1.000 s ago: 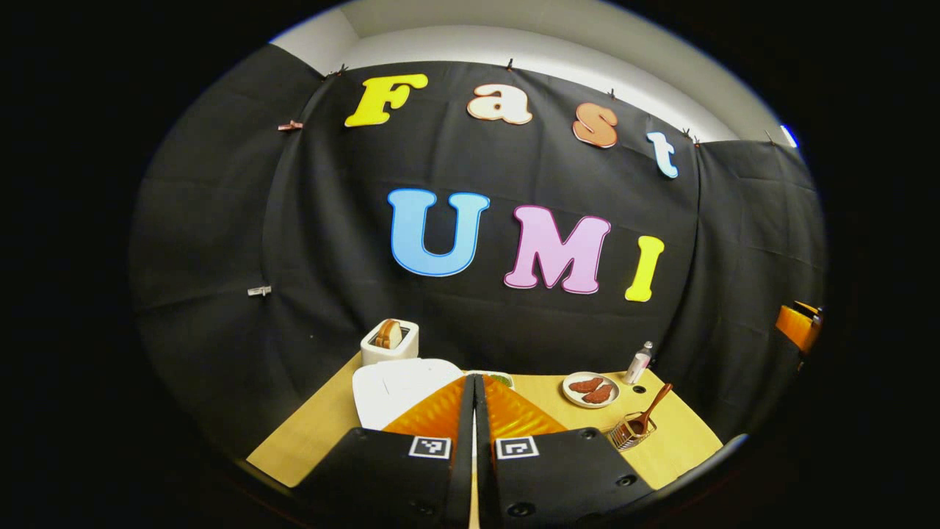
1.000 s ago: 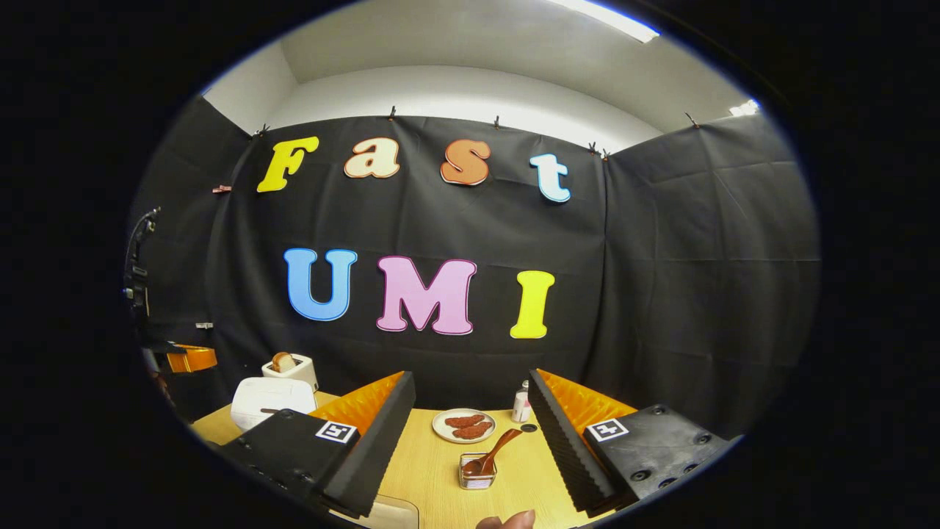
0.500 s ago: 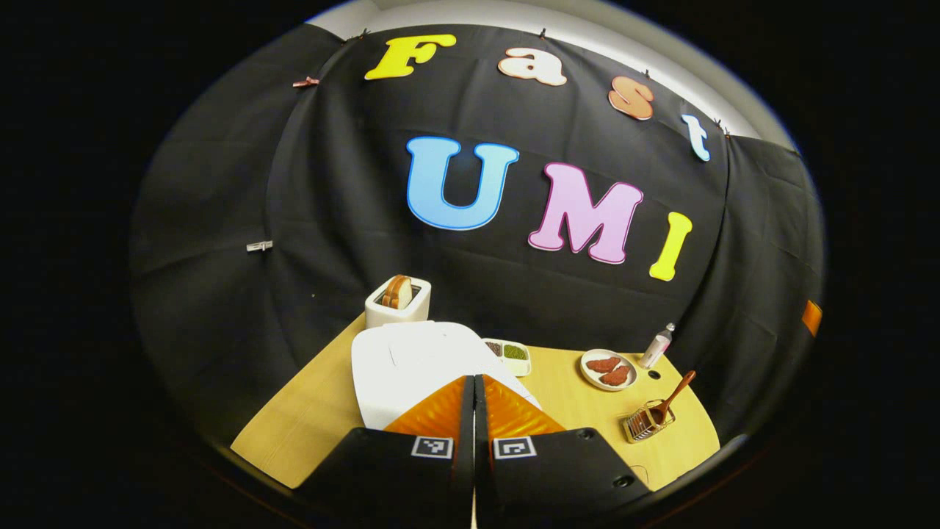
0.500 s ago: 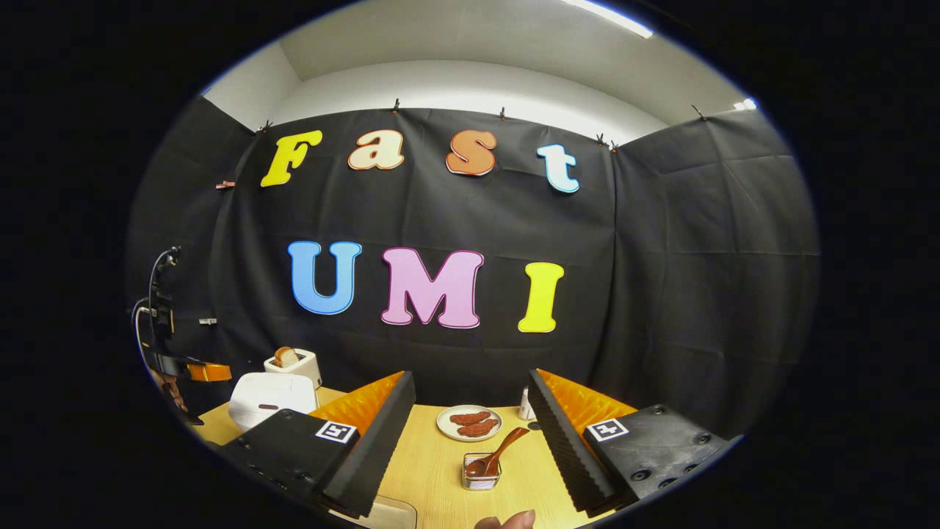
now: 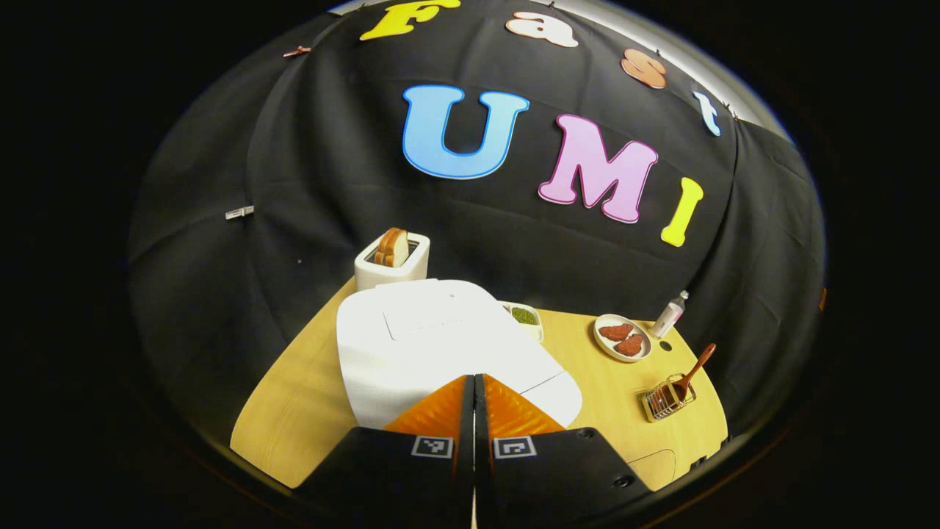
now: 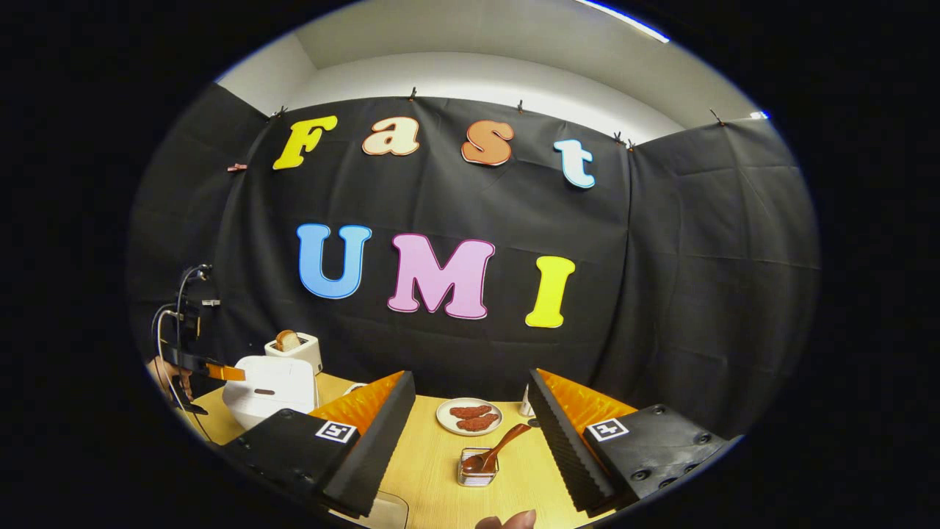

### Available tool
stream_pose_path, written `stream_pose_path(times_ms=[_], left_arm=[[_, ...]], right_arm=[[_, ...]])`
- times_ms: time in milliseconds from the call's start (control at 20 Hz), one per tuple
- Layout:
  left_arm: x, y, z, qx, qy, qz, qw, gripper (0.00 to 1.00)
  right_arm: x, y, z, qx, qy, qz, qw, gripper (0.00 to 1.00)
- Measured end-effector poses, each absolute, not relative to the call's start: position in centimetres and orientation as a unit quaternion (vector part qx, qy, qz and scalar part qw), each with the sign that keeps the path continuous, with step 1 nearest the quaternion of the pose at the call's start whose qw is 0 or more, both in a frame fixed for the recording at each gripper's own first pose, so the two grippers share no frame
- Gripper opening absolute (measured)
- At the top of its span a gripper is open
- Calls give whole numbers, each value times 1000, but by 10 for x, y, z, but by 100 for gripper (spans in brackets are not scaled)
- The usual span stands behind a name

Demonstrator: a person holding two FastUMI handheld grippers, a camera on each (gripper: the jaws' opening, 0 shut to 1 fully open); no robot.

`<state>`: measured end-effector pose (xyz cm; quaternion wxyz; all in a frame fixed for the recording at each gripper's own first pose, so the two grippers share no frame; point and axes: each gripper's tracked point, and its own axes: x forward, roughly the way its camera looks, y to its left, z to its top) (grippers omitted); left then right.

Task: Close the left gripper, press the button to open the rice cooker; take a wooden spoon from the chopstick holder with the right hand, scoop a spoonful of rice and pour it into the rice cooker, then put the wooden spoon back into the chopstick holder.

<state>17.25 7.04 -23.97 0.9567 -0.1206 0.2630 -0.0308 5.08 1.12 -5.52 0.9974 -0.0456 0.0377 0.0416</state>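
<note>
Fingers pressed together, your left hand-held gripper [image 5: 474, 382] hovers over the rice cooker [image 5: 440, 345], whose stiff button probably needs a firm push; right of the cooker, your spread right hand-held gripper [image 6: 470, 411] faces the light, rigid wooden spoon [image 6: 492, 454]; grip its handle.

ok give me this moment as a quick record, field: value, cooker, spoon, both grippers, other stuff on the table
rice cooker: white, lid down, at the table's left part
left gripper: fingers together, just above the cooker's front edge; contact cannot be told
wooden spoon: standing tilted in the chopstick holder
chopstick holder: wire basket, straight ahead of the right gripper
right gripper: fingers wide apart, holding nothing
toaster: behind the cooker, bread in it
plate: two reddish pieces on it
bottle: small, by the plate
table: light wood
</note>
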Motion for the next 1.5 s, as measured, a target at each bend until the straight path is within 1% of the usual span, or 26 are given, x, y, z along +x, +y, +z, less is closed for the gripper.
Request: stream_pose_path(times_ms=[50, 100, 150, 200, 250, 350, 550, 900, 1050, 1150, 1200, 1250, 1400, 1450, 1500], left_arm=[[177, 72, -245, -124, 267, -35, 955, 6], [180, 72, -250, -128, 272, -40, 953, 9], [182, 72, -255, -132, 278, -45, 950, 6], [184, 70, -260, -136, 284, -53, 948, 9], [186, 67, -264, -140, 291, -61, 945, 6], [191, 62, -268, -149, 296, -76, 940, 6], [199, 57, -282, -143, 319, -73, 934, 6], [212, 55, -284, -83, 330, -58, 939, 6], [214, 58, -283, -84, 328, -53, 940, 6], [209, 56, -289, -89, 342, -51, 934, 6], [209, 56, -290, -94, 341, -51, 934, 10], [205, 55, -294, -101, 355, -51, 928, 7], [208, 57, -290, -100, 352, -46, 930, 7], [209, 56, -286, -90, 345, -43, 933, 7], [212, 58, -277, -79, 323, -38, 942, 7]], right_arm=[[50, 13, -55, -44, 38, 43, 997, 98], [49, 15, -54, -44, 37, 44, 997, 98], [48, 15, -53, -46, 33, 42, 997, 98], [47, 14, -53, -51, 32, 42, 997, 98], [47, 14, -55, -55, 33, 41, 997, 98], [46, 9, -57, -59, 34, 39, 997, 98], [45, -4, -65, -50, 44, 28, 997, 98], [41, -19, -78, -36, 60, 18, 997, 98], [40, -22, -79, -35, 61, 16, 997, 98], [40, -25, -79, -36, 61, 14, 997, 98], [39, -26, -80, -35, 62, 13, 997, 98], [40, -26, -81, -33, 63, 12, 997, 98], [39, -28, -81, -32, 64, 10, 997, 98], [39, -30, -80, -32, 63, 9, 997, 98], [39, -31, -80, -30, 63, 7, 998, 98]])
